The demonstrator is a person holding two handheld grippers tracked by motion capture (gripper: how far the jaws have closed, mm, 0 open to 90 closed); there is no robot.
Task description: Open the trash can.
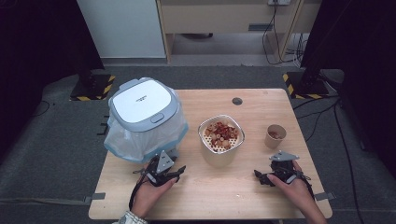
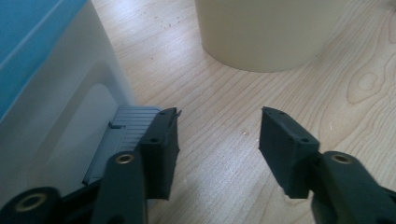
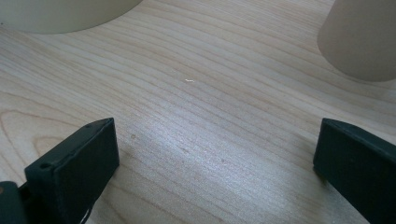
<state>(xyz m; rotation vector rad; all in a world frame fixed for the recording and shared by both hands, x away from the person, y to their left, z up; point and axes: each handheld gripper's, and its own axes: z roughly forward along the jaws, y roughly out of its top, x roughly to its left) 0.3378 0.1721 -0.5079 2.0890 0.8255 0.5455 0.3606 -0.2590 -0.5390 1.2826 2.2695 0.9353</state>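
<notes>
My left hand: it lay low on the wooden table (image 1: 243, 186), near my edge, and held the left claw (image 1: 173, 171) pointing to the right, toward the bowl.
Left claw: its jaws were spread apart with nothing between them, just bare wood.
My right hand: it lay on the table at the right side and held the right claw (image 1: 258, 177) pointing left.
Right claw: its jaws were spread very wide, and nothing was in them.
Trash bin (image 1: 142, 116): it stood at the back left with a white lid and a thin plastic bag hanging round it. It was just beside my left claw.
Bin pedal (image 2: 126, 135): this grey ribbed piece touched the outside of my left claw's left jaw in the left gripper view.
Bowl of food (image 1: 221, 138): this cream bowl stood in the middle of the table, between my two claws and a bit farther back. Its side (image 2: 266, 32) rose ahead of my left claw, apart from it.
Paper cup (image 1: 275, 136): it stood right of the bowl, behind my right claw, not touching it.
</notes>
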